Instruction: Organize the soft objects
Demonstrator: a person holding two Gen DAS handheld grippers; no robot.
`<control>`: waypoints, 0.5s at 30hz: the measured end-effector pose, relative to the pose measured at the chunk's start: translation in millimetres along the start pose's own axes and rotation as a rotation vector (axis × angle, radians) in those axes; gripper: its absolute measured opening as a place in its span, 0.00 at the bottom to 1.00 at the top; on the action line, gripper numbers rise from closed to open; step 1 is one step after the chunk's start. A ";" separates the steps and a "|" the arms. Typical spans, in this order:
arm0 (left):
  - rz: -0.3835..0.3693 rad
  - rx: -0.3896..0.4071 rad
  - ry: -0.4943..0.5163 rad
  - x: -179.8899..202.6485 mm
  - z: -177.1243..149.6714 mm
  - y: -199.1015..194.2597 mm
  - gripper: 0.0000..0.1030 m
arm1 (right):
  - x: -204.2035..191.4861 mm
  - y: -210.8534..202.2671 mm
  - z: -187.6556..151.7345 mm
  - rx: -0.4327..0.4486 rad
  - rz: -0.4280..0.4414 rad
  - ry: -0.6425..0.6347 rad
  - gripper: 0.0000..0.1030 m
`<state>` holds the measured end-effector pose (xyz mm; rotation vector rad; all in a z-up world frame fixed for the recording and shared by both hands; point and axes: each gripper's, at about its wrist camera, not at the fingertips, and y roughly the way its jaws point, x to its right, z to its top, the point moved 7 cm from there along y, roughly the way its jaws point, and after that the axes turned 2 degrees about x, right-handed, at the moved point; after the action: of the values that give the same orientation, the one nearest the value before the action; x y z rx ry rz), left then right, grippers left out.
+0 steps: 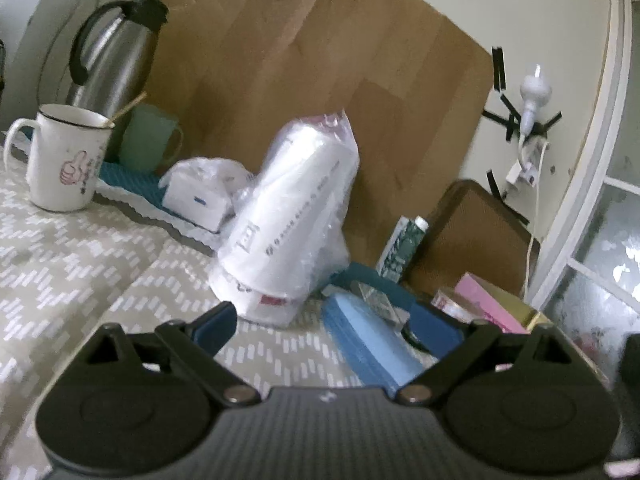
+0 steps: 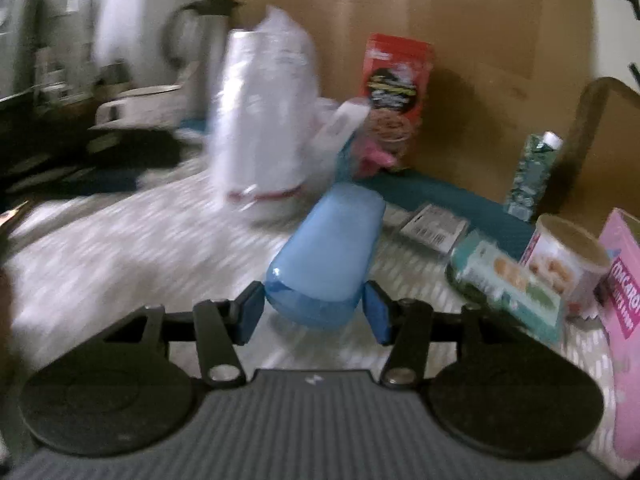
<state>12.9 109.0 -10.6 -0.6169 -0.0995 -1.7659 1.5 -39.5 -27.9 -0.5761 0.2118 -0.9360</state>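
A soft light-blue pack (image 2: 328, 256) lies on the patterned tablecloth; my right gripper (image 2: 314, 312) has its blue pads on both sides of the pack's near end, shut on it. In the left wrist view the same blue pack (image 1: 368, 344) lies to the right of centre. My left gripper (image 1: 324, 332) is open and empty, wide apart, just in front of a tall plastic-wrapped stack of white cups (image 1: 292, 220). The stack also shows, blurred, in the right wrist view (image 2: 264, 120). A bagged white tissue pack (image 1: 200, 196) lies behind on a teal mat.
White mug (image 1: 64, 160), green cup (image 1: 148, 140) and steel thermos (image 1: 112, 64) stand at the back left. A red snack box (image 2: 396, 80), biscuit pack (image 2: 512, 284), round tin (image 2: 564, 260) and pink box (image 2: 624, 304) crowd the right. A cardboard sheet (image 1: 304, 80) backs the table.
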 end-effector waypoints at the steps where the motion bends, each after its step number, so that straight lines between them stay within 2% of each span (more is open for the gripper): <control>1: -0.008 -0.019 0.002 0.8 -1.3 2.4 0.95 | -0.6 -10.8 -4.9 0.004 0.033 -0.007 0.55; 3: -0.024 -0.056 0.001 1.4 -3.6 7.2 0.95 | -1.2 -30.5 -16.2 -0.001 0.087 -0.025 0.55; 6: -0.030 -0.107 -0.011 0.8 -7.0 14.7 0.95 | 4.2 -50.4 -30.8 -0.020 0.091 -0.042 0.54; 11: -0.013 -0.136 -0.033 -3.1 -9.1 19.0 0.95 | 31.3 -62.6 -42.7 -0.015 -0.056 0.011 0.56; 15: 0.003 -0.143 -0.032 -3.7 -9.4 20.3 0.95 | 49.4 -62.6 -43.6 0.007 -0.105 0.115 0.56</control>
<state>28.9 102.7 -25.3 -0.7480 0.0061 -1.7706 -31.2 -124.3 -25.9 -0.5309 0.2838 -1.0725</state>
